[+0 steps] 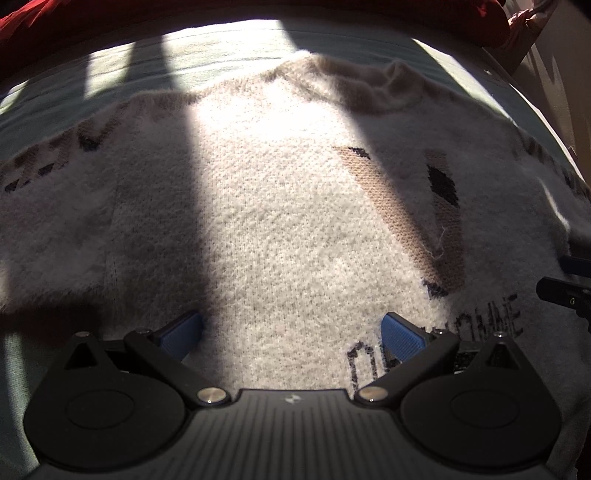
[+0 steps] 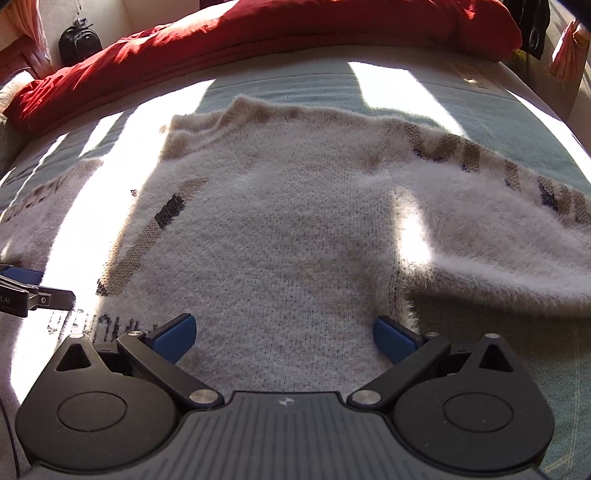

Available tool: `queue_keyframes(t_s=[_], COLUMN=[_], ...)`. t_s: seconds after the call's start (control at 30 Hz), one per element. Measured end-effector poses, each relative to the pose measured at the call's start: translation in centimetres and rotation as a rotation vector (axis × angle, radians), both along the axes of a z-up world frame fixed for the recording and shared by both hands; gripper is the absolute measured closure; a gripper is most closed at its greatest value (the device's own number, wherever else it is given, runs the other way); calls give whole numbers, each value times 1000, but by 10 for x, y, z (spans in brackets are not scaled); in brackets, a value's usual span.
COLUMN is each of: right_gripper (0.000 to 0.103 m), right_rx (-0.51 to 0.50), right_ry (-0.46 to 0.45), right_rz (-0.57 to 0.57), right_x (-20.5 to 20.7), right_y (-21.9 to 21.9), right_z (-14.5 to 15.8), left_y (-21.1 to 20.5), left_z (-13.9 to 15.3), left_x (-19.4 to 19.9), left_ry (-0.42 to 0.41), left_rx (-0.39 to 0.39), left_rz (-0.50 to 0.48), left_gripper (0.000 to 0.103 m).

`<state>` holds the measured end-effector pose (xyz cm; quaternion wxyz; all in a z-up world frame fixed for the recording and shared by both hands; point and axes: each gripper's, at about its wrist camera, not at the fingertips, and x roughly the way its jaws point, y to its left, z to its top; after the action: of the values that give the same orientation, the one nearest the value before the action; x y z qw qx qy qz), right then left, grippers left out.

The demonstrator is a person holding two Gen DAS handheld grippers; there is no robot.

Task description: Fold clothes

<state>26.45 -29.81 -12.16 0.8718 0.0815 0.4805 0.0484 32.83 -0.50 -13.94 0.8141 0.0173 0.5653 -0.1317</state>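
Note:
A fluffy white sweater (image 1: 266,221) with tan and dark knit markings lies spread flat on a pale green bed sheet (image 1: 221,48). My left gripper (image 1: 291,338) hovers open just above its lower body, blue pads wide apart, nothing between them. In the right wrist view the same sweater (image 2: 288,229) fills the middle, its neck toward the far side and one sleeve (image 2: 498,229) stretched to the right. My right gripper (image 2: 284,338) is open over the hem near the sweater's right side seam. Each gripper shows at the other view's edge: the right gripper (image 1: 569,280), the left gripper (image 2: 26,288).
A red blanket (image 2: 280,26) is bunched along the far side of the bed. A black bag (image 2: 79,44) hangs at the back left. Pale green sheet (image 2: 498,350) shows at the lower right. Strong sun patches and shadows cross the sweater.

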Motion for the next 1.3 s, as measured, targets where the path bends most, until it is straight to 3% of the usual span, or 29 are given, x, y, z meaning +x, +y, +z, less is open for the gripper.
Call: queue_keyframes(t_s=[0.1, 0.23, 0.4, 0.53, 0.73, 0.87, 1.0, 1.1, 1.23, 1.3], right_gripper=[0, 0, 0, 0, 0, 0, 0, 0, 0, 0], right_rx=[73, 141, 177, 145, 137, 153, 171, 175, 125, 139], right_ry=[-55, -135, -96, -30, -51, -106, -61, -77, -99, -119], right_rz=[-29, -140, -238, -324, -443, -486, -535, -568, -639, -622], right_x=[-4, 25, 54, 37, 2, 10, 16, 2, -3, 8], right_y=[-14, -55, -97, -134, -199, -224, -246, -262, -275, -278], right_z=[15, 27, 9, -9, -10, 2, -14, -18, -9, -4], left_y=[-6, -21, -48, -69, -89, -106, -125, -135, -146, -150], left_z=[5, 24, 33, 29, 28, 31, 32, 32, 28, 27], left_x=[1, -1, 6, 9, 17, 26, 33, 34, 36, 37], left_ry=[-5, -92, -108, -89, -62, -68, -74, -87, -86, -84], left_rx=[26, 73, 49, 43, 45, 40, 30, 42, 58, 58], left_rz=[15, 25, -9, -43, -74, -115, -156, -193, -228, -231], left_gripper=[1, 1, 1, 1, 1, 1, 1, 1, 1, 1])
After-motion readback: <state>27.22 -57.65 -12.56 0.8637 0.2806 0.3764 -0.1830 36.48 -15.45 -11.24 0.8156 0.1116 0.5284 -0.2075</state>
